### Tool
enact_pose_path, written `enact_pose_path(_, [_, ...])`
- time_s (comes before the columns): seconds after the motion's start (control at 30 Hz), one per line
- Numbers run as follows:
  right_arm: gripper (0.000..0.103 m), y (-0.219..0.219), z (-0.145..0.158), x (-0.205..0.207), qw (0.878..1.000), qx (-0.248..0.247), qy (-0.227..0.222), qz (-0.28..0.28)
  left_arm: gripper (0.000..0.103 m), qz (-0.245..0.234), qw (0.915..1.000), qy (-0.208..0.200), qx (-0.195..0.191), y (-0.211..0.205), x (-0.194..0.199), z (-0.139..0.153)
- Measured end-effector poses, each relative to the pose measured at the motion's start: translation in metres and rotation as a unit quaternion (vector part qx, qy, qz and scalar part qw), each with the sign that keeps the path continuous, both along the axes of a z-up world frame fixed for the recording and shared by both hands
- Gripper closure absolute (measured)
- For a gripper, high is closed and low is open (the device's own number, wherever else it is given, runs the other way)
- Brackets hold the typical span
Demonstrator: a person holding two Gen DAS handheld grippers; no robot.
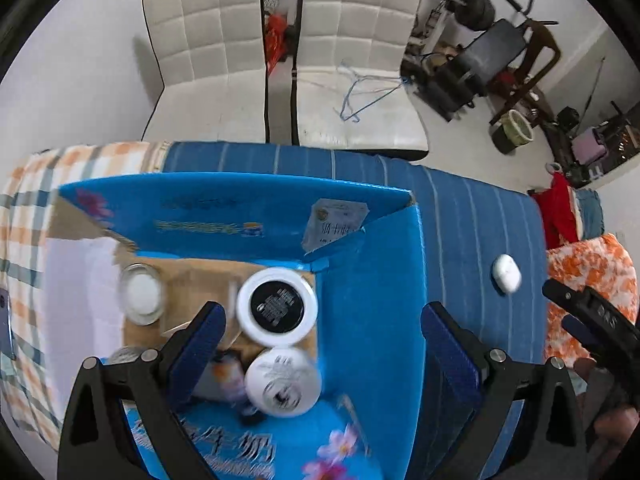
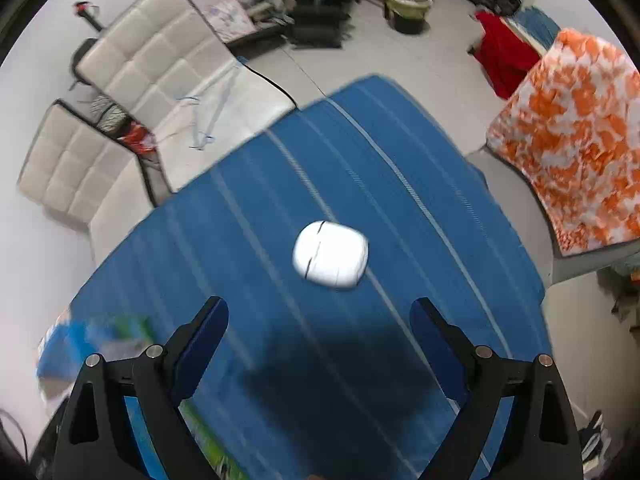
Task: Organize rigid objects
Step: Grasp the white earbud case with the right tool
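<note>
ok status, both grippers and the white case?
Both grippers open, empty. White case alone on blue cloth, outside the box. Nothing blocking.

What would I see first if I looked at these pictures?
Probably the bright blue cardboard box on the table, with round white jars inside it. Next, the small white case lying alone on the blue striped cloth, just ahead of the open right gripper.

blurred print on blue box, nothing legible
</note>
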State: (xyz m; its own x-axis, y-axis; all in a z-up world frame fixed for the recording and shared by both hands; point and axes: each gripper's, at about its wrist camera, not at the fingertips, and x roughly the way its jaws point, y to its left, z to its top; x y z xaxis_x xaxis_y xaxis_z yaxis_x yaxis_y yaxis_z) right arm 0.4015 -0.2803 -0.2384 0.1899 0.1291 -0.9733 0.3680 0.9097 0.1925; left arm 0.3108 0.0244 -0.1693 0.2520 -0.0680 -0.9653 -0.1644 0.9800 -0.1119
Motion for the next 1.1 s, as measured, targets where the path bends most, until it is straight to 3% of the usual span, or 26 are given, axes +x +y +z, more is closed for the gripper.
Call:
enact_pose_path(0.13, [0.012,-0.004,-0.045,0.021,0.999,-0.007,0.024,-0.025,0.003,0.004,0.9997,0.015,0.016,-0.006,0.015,-0.021])
enact_pose_path(0.17, [0.018,-0.004,-0.053,0.023,0.999,-0.009,0.026,-0.028,0.003,0.005,0.9996,0.019,0.019,-0.006,0.017,-0.026])
enact_pose_path(0.2, [0.031,-0.005,-0.065,0.026,0.999,-0.013,0.034,-0.033,0.003,0.008,0.9993,0.023,0.027,-0.006,0.019,-0.03])
enact_pose_path(0.23, [0.031,-0.006,-0.074,0.027,0.998,-0.013,0.042,-0.039,0.003,0.009,0.999,0.026,0.036,-0.006,0.021,-0.032])
enact_pose_path(0.3, [0.042,0.0,-0.074,0.029,0.998,-0.039,0.028,-0.04,0.003,0.009,0.9985,0.03,0.044,-0.006,0.024,-0.038])
enact_pose_path(0.57, [0.043,0.011,-0.066,0.024,0.998,-0.061,0.028,-0.021,0.003,-0.004,0.9976,0.033,0.061,-0.006,0.03,-0.043])
enact_pose_path(0.83, [0.043,0.046,-0.001,-0.034,0.998,-0.036,-0.018,0.043,0.003,-0.008,0.9988,0.008,0.048,0.007,0.02,-0.019])
enact_pose_path(0.93, [0.043,0.072,0.037,-0.062,0.995,-0.03,-0.049,0.079,0.003,-0.013,0.9993,0.008,0.035,0.016,0.008,-0.009])
enact_pose_path(1.1, [0.043,0.121,0.1,-0.111,0.983,-0.025,-0.103,0.148,0.003,-0.021,0.9986,-0.002,0.048,0.039,-0.025,0.014])
